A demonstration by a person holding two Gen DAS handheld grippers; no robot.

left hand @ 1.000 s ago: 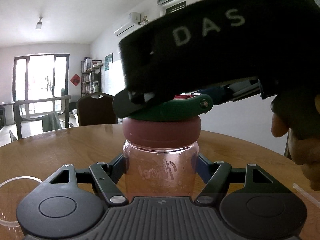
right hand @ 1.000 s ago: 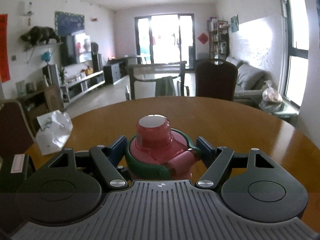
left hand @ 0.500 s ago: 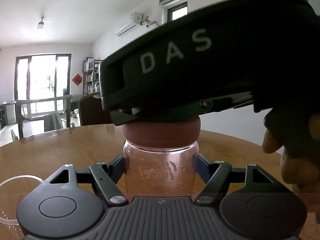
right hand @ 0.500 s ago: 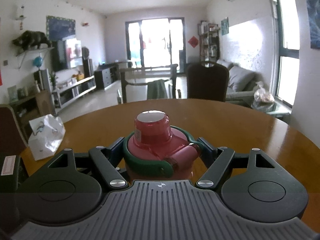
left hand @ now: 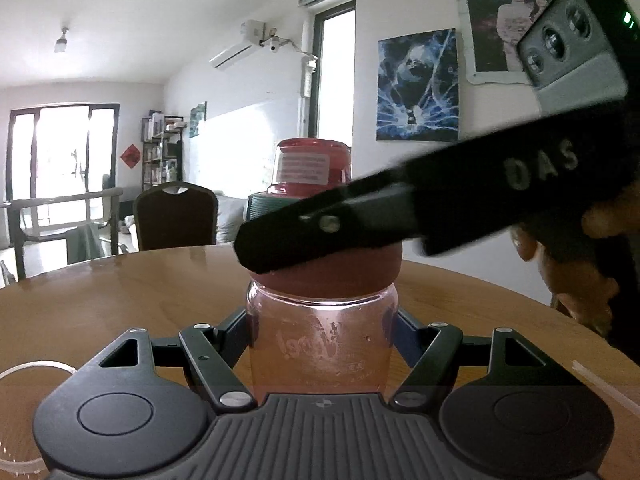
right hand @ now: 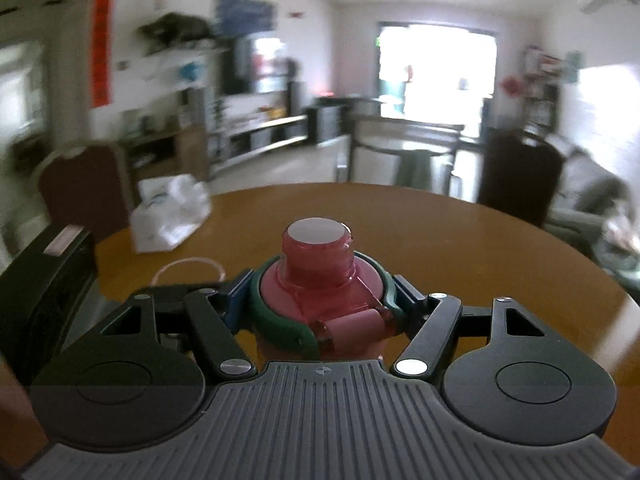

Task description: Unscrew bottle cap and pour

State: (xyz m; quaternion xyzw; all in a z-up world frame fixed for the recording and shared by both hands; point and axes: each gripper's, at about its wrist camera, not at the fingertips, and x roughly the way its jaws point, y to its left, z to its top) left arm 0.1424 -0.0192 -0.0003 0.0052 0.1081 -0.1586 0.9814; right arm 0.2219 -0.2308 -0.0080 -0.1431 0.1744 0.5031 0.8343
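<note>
Two grippers on one bottle (left hand: pixel 320 344) here: my left gripper (left hand: pixel 322 340) jaws clamp the pink body, my right gripper (right hand: pixel 320 304) jaws squeeze the cap (right hand: pixel 318 280) between them.

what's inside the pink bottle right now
Through the clear pink bottle wall nothing definite shows. The left hand-held gripper hides its lower part, and the red cap covers the mouth, so its contents can't be confirmed.

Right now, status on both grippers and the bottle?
Left gripper shut on bottle. Right gripper shut on cap. Cap on, bottle upright. Nothing obstructing.
</note>
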